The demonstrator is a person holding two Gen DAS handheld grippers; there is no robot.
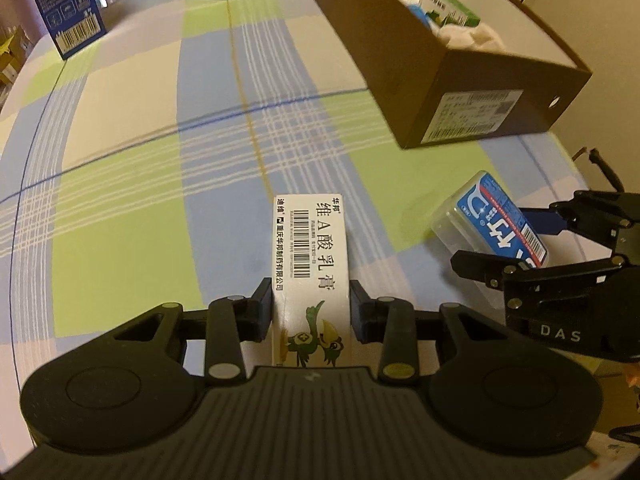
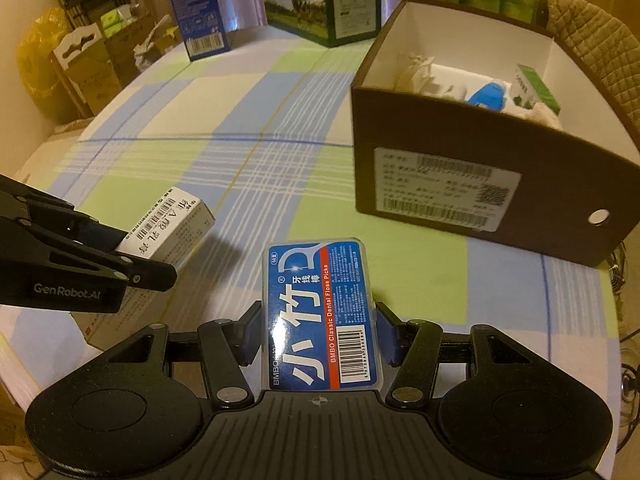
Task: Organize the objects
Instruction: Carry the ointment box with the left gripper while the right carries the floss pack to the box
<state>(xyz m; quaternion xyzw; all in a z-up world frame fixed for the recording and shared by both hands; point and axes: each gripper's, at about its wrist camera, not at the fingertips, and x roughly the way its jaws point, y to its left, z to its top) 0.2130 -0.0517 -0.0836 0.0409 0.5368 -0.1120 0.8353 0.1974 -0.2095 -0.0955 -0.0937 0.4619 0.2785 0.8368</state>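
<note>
Now both grippers are loaded!
Left gripper (image 1: 311, 312) clamps the ointment carton (image 1: 309, 264); right gripper (image 2: 318, 334) clamps the floss-pick case (image 2: 320, 316), brown box (image 2: 480, 184) ahead.

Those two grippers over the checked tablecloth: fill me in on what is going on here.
A person is tidying small items with a handheld gripper in each hand. The left gripper has its jaws closed on a white ointment carton. The right gripper has its jaws closed on a clear box of dental floss picks. Both are held above the checked tablecloth. The open brown cardboard box sits ahead to the right and already contains a green carton, a blue item and white wadding.
</note>
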